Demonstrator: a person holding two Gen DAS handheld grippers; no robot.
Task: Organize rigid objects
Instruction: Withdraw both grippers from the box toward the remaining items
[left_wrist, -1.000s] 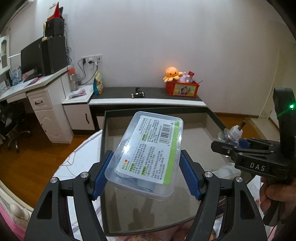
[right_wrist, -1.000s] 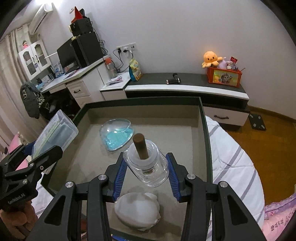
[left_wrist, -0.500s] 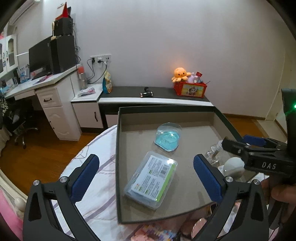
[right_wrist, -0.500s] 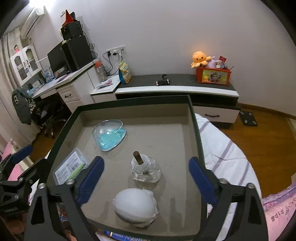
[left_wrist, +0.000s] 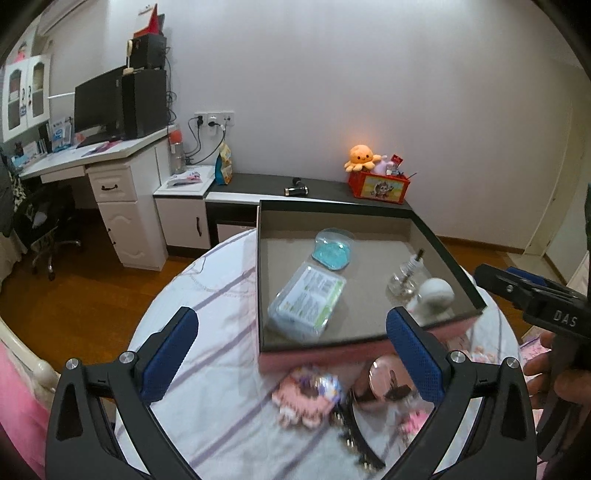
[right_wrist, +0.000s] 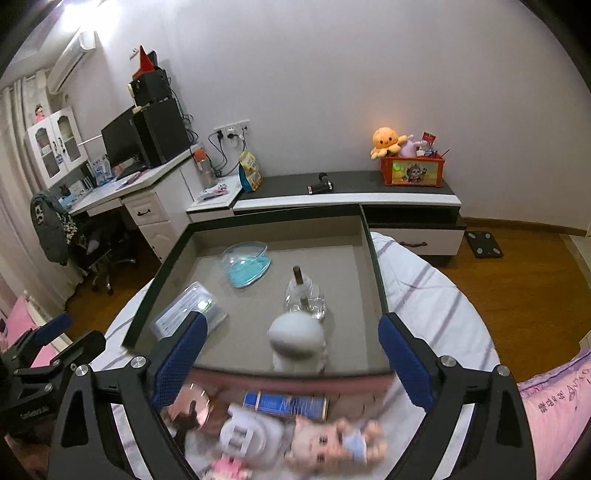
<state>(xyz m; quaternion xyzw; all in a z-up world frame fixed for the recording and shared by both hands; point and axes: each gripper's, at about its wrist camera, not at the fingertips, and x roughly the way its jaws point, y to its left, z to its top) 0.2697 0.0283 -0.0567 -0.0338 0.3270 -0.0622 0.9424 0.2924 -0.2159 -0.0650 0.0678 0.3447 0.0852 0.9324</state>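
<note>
Grippers wide and empty, left (left_wrist: 291, 350), right (right_wrist: 290, 363); case (left_wrist: 306, 301), bottle (right_wrist: 304, 299), shell (right_wrist: 297, 339) sit in tray (right_wrist: 375, 266).

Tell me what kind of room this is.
Likely a bedroom or study at home: a desk with a monitor, a low cabinet holding a plush octopus, and an air conditioner.

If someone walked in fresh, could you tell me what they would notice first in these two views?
Probably the dark-rimmed tray on the bed, holding a blue dish, a clear labelled box, a glass bottle and a white shell-like piece. Next, the open left gripper and right gripper, both empty, above blurred toys in front of the tray. Behind, an orange plush octopus sits on the low cabinet.
</note>
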